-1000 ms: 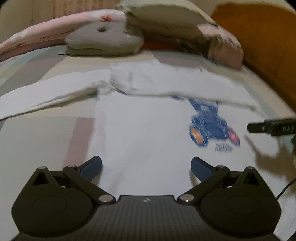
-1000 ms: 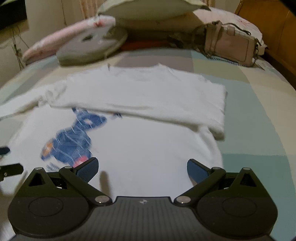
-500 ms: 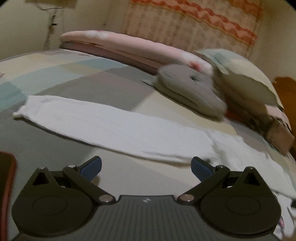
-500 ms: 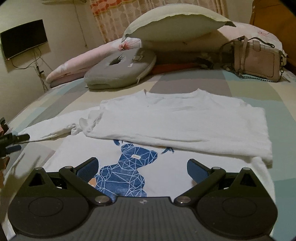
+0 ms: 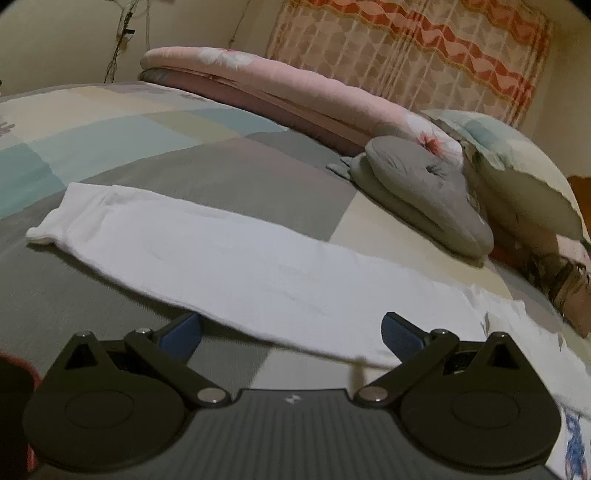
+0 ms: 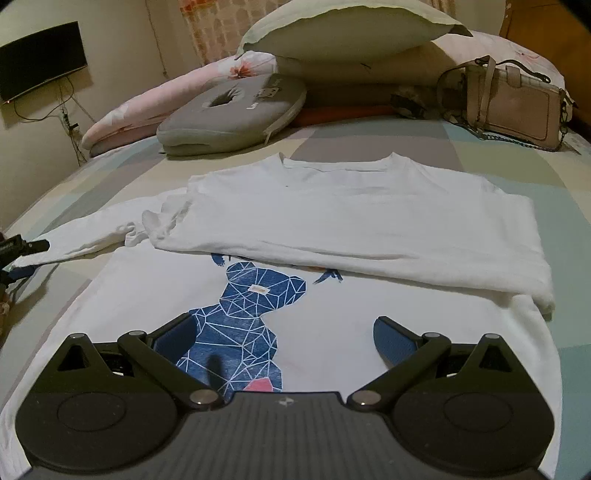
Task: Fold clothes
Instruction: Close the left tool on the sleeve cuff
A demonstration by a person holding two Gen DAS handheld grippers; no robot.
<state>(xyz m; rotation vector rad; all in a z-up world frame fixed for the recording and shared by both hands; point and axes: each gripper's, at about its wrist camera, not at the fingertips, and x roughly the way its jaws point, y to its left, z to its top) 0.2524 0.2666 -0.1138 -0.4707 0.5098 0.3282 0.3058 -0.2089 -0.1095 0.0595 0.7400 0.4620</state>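
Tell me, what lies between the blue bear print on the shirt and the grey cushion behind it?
In the right wrist view, the shirt's folded-over white top half, collar included, then a strip of checked bedspread, lies between the bear print and grey cushion.

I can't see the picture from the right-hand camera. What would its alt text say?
A white long-sleeved shirt with a blue geometric bear print lies on a patchwork bed, its right sleeve folded across the chest, the other sleeve stretched out left. The right gripper fills the foreground, jaws open, with pillows and a handbag behind.
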